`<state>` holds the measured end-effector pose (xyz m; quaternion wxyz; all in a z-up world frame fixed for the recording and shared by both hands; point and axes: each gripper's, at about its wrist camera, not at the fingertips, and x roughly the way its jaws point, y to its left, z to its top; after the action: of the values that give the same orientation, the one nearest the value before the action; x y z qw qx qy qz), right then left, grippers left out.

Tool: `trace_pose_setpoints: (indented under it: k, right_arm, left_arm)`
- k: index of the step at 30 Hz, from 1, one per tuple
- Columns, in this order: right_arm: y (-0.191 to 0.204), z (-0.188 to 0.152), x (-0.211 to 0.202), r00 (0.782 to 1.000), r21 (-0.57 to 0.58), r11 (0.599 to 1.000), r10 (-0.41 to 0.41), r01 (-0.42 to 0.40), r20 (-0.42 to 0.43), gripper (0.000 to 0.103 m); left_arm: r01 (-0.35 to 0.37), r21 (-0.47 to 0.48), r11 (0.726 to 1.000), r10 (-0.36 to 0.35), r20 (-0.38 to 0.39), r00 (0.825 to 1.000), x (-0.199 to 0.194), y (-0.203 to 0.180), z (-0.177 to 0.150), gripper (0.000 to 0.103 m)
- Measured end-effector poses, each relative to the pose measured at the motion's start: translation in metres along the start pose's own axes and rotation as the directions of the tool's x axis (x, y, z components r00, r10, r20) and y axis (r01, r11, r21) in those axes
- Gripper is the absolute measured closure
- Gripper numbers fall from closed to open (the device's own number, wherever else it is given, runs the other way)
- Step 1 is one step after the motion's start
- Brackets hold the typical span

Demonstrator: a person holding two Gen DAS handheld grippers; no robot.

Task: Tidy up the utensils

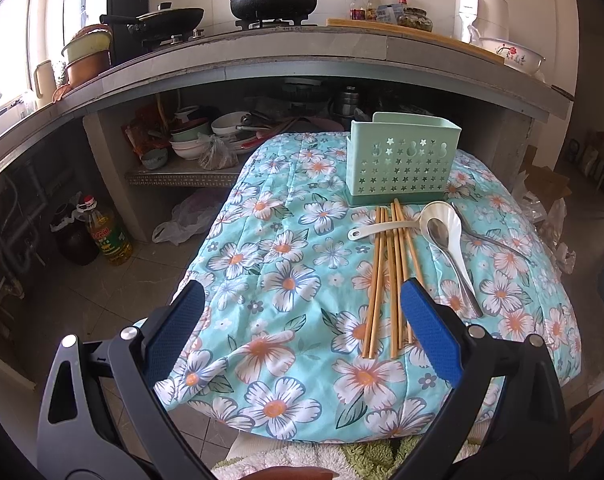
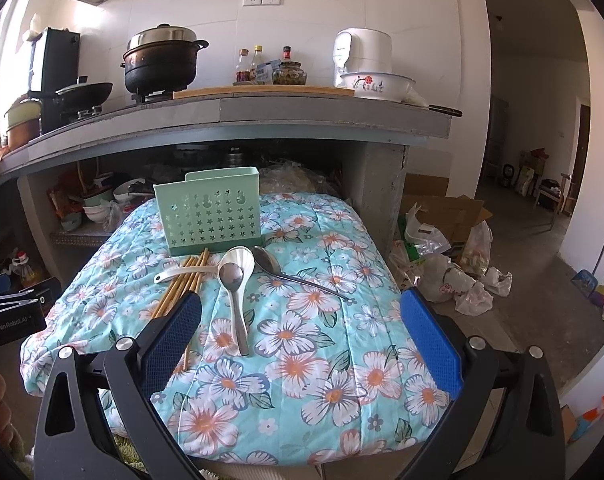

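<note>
Both sets of jaws released, left gripper (image 1: 302, 332) and right gripper (image 2: 302, 336) hovering over open floral-quilted tabletop (image 1: 286, 280). Beside pale-green perforated plastic caddy (image 1: 399, 160): wooden chopsticks (image 1: 389, 272), white ceramic spoons (image 1: 447, 224), steel spoons (image 2: 298, 274).

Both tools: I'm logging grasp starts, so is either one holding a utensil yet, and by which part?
Nothing is held. The left tool and right tool are both open and empty; chopsticks and spoons lie on the cloth.
</note>
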<state>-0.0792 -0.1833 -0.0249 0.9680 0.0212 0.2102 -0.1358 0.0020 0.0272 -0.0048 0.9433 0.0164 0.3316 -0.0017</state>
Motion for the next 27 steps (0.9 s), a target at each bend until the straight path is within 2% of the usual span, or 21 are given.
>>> trace_pose_setpoints:
  k: [27]
  right_arm:
    - [0.0028,-0.0009,-0.0011,1.000,-0.002,1.000,0.010,-0.010,-0.006,0.006]
  left_arm:
    - [0.007,-0.003,1.000,-0.007,-0.009,1.000,0.0027,-0.0025,-0.0010,0.008]
